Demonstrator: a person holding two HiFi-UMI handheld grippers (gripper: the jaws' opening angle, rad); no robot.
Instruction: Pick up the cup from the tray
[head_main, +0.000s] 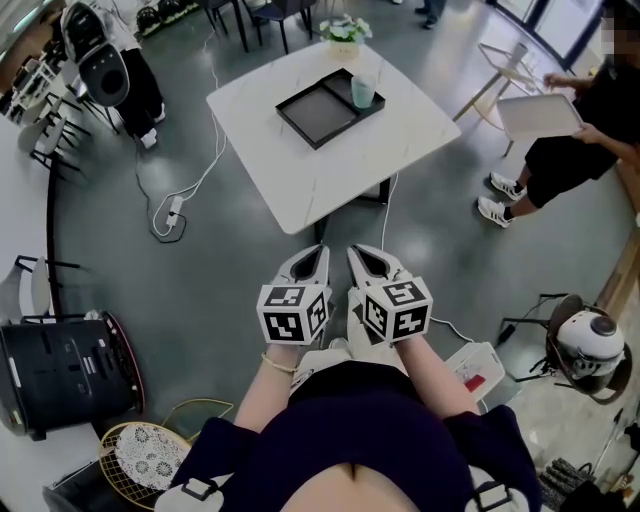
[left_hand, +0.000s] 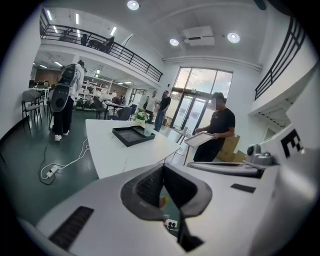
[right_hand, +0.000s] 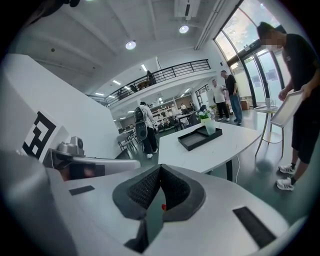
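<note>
A pale green cup (head_main: 362, 92) stands at the far right corner of a black tray (head_main: 315, 110) on the white table (head_main: 300, 190). My left gripper (head_main: 312, 260) and right gripper (head_main: 368, 260) hang side by side close to my body, over the floor and well short of the table's near corner. Both look shut with nothing between the jaws. In the left gripper view the cup (left_hand: 148, 129) and tray (left_hand: 131, 135) show far ahead past the left gripper (left_hand: 163, 167). In the right gripper view the cup (right_hand: 210, 126) and tray (right_hand: 196, 138) sit beyond the right gripper (right_hand: 160, 167).
A person holding a white tray (head_main: 540, 115) stands right of the table beside a light chair (head_main: 500, 70). A potted plant (head_main: 343, 35) sits at the table's far corner. A power strip with cable (head_main: 172, 215) lies on the floor left; a black machine (head_main: 65, 375) stands lower left.
</note>
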